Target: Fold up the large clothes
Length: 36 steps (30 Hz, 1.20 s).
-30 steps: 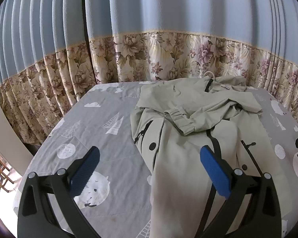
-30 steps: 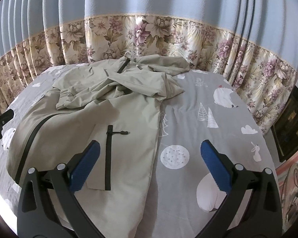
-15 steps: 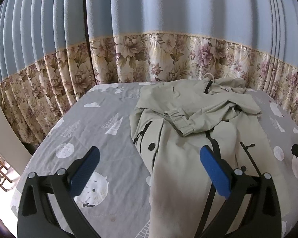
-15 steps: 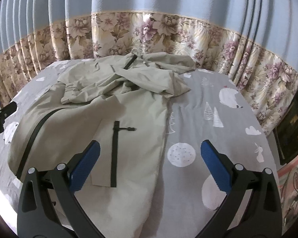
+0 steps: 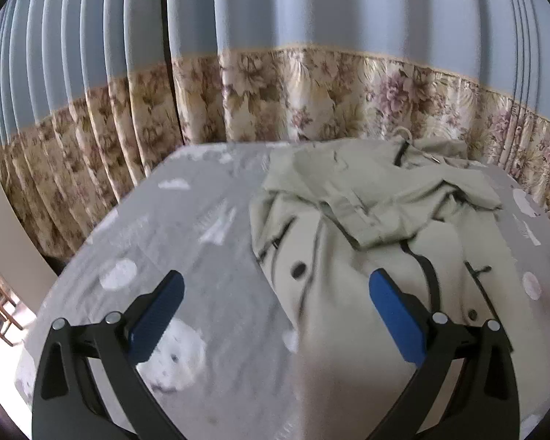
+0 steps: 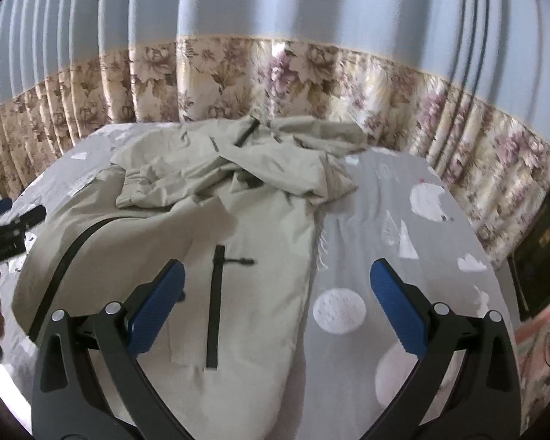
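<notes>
Overhead, two wrist views looked down a bed [image 5: 209, 256] with a grey printed sheet, curtains [image 5: 275, 91] behind. At left, the left gripper [image 5: 273, 295] hovered with its blue fingers [image 5: 157, 315] wide apart, holding nothing, above the coat's left edge. A pale beige coat [image 6: 238, 227] lay front up along the bed, sleeves [image 6: 275, 168] crumpled across its chest, its hem nearest the cameras. At right, the right gripper [image 6: 277, 295] hovered likewise, fingers spread and empty, over the coat's right edge. The fabric looked thin, soft and probably slippery, likely to sag and slide; the sleeve cuffs or side seams seemed the surest places to pinch.
</notes>
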Tool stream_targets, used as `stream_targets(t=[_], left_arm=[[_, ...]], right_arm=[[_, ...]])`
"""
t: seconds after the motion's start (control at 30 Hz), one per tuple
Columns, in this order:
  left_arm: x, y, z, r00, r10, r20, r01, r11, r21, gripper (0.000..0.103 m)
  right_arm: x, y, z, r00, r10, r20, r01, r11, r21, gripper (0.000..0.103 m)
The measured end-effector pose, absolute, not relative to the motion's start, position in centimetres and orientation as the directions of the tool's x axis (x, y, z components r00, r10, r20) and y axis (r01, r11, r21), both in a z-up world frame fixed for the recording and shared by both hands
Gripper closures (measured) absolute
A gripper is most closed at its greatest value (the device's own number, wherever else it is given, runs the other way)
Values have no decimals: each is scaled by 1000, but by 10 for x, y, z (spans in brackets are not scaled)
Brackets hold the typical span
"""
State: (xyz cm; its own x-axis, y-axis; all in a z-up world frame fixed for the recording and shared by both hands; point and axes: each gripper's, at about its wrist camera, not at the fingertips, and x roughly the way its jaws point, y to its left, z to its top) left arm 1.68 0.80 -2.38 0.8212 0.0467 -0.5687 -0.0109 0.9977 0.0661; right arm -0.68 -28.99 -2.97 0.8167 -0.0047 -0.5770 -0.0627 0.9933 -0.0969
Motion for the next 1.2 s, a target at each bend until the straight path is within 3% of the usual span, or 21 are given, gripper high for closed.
stream_targets(t=[0.23, 0.37, 0.5, 0.67, 0.83, 1.0, 1.2], left_arm=[[32, 15, -19, 842, 47, -538, 13, 994, 108, 2], [46, 15, -14, 824, 15, -567, 30, 997, 70, 2], [33, 10, 7, 861, 50, -505, 1, 995, 102, 2], [11, 11, 19, 870, 43, -492, -1, 996, 85, 2], [-7, 16, 11, 859, 53, -509, -6, 996, 93, 2], [-20, 11, 0, 864, 67, -500, -2, 992, 130, 2], [-33, 12, -12, 849, 36, -527, 10, 996, 84, 2]], right_arm=[[9, -291, -30, 801, -63, -596, -61, 981, -186, 3], [2, -292, -15, 825, -17, -565, -43, 995, -93, 3], [-5, -290, -12, 843, -49, -536, -25, 991, -131, 3], [-12, -311, -18, 806, -22, -591, -8, 999, -48, 3], [-26, -314, -38, 750, -23, -661, -26, 998, -64, 3], [-41, -297, -51, 761, -72, -645, -42, 986, -159, 3], [-43, -299, -41, 783, -24, -621, -18, 998, -61, 3]])
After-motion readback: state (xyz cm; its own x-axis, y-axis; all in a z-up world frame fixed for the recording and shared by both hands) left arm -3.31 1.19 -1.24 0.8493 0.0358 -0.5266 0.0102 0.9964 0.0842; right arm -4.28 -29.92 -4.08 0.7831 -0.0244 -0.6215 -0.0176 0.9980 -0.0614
